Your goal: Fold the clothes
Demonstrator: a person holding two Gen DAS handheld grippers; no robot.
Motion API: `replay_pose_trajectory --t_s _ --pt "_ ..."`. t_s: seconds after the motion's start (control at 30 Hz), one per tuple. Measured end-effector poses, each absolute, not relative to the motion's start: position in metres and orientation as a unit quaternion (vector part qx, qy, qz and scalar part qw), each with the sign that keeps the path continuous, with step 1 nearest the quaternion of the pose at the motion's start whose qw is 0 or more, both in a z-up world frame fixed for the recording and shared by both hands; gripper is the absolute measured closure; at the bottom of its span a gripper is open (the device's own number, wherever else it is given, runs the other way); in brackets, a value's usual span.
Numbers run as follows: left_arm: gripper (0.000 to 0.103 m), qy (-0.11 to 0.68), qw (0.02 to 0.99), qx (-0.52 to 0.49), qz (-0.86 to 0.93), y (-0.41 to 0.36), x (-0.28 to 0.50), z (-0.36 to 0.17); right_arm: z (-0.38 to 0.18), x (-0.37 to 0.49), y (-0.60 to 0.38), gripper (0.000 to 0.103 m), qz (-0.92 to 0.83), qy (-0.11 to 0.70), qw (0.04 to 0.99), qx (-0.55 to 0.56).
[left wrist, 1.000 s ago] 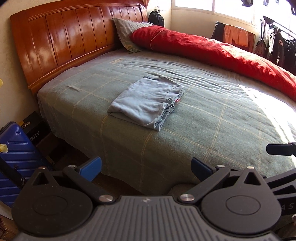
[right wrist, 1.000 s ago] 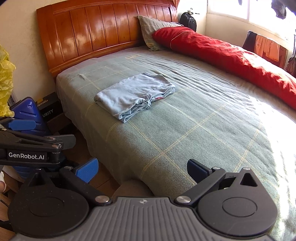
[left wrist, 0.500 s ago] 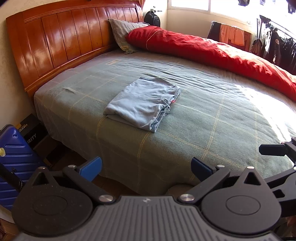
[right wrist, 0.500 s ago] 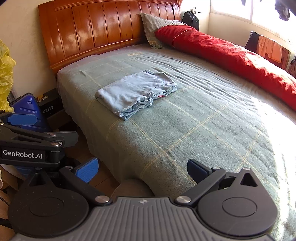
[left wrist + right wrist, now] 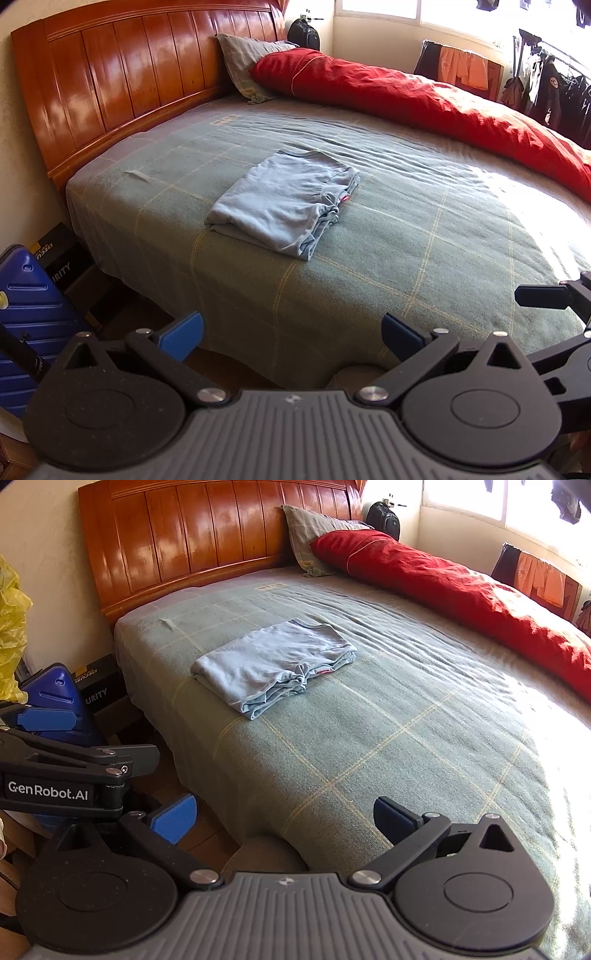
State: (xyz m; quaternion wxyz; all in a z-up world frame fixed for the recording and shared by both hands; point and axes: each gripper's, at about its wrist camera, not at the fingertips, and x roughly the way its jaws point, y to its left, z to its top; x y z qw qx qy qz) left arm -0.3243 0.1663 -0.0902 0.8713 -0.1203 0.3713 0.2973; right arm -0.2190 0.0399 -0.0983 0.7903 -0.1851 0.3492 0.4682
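Both tools, left tool (image 5: 291, 332) and right tool (image 5: 284, 818), gape empty; folded garment (image 5: 284, 201) hides its layers.

Glossy wooden headboard (image 5: 129, 85) against cream wall (image 5: 55, 535), far left. Green checked bedspread (image 5: 406, 229), red duvet (image 5: 424, 99) far right. Window (image 5: 480, 498) sunlit.

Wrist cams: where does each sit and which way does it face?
Left wrist: on the left gripper, off the bed's near corner, facing the folded light-blue garment and headboard; its open jaws show, with the right gripper at the right edge.
Right wrist: on the right gripper, facing likewise; open jaws show, left gripper at the left edge.
Shared: garment, green blanket, red duvet.
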Motion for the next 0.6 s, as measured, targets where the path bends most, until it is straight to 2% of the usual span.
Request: replay_pose_trajectory --t_s 0.6 --pt "0.001 0.373 0.869 -0.121 0.301 0.1664 -0.3252 -0.0893 -0.0985 -0.2196 0.0416 0.0 0.468 0.349 0.79 -0.187"
